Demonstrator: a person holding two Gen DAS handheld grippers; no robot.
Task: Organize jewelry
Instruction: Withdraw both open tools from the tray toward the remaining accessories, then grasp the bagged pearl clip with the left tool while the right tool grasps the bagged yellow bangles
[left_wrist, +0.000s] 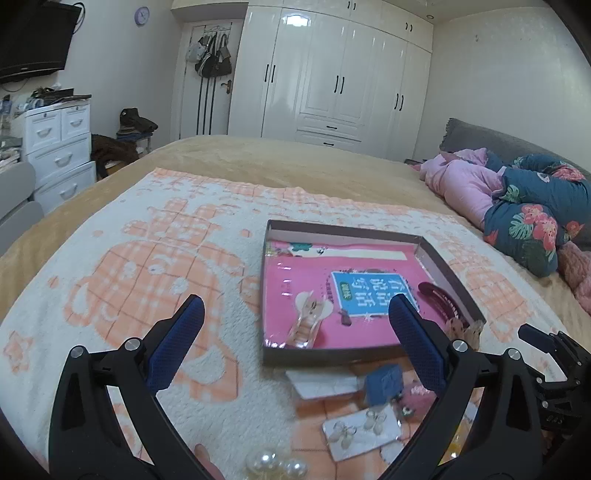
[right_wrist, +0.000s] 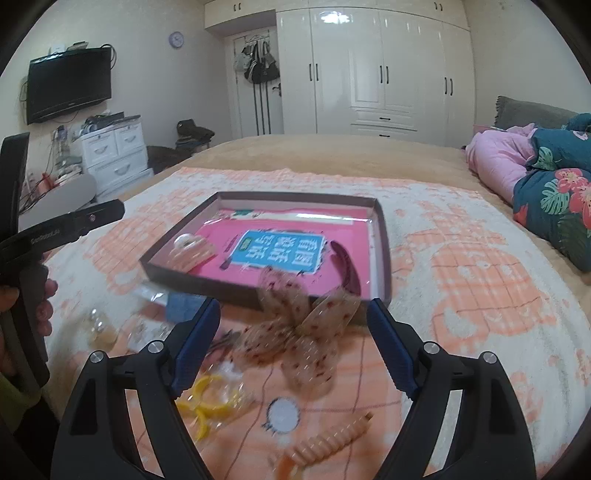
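Observation:
A shallow brown box (left_wrist: 334, 355) (right_wrist: 266, 197) with a pink book inside lies on the bed. In it are a clear peach hair claw (left_wrist: 306, 326) (right_wrist: 192, 251) and a dark red clip (left_wrist: 445, 299) (right_wrist: 345, 267). My left gripper (left_wrist: 295, 317) is open and empty, over the box's near edge. My right gripper (right_wrist: 293, 319) is open; a blurred dotted bow (right_wrist: 299, 336) lies between its fingers, not clamped. In front of the box lie a pearl earring card (left_wrist: 360, 430), a blue cube (left_wrist: 382, 382), pearl beads (left_wrist: 275, 465), a yellow clip (right_wrist: 205, 402) and a peach comb clip (right_wrist: 325, 439).
The box and jewelry rest on an orange and white blanket (left_wrist: 147, 266) (right_wrist: 480, 280) over a tan bed. Folded pink and floral bedding (left_wrist: 517, 206) (right_wrist: 546, 184) lies at the right. White drawers (left_wrist: 59, 147) stand left of the bed, wardrobes behind it.

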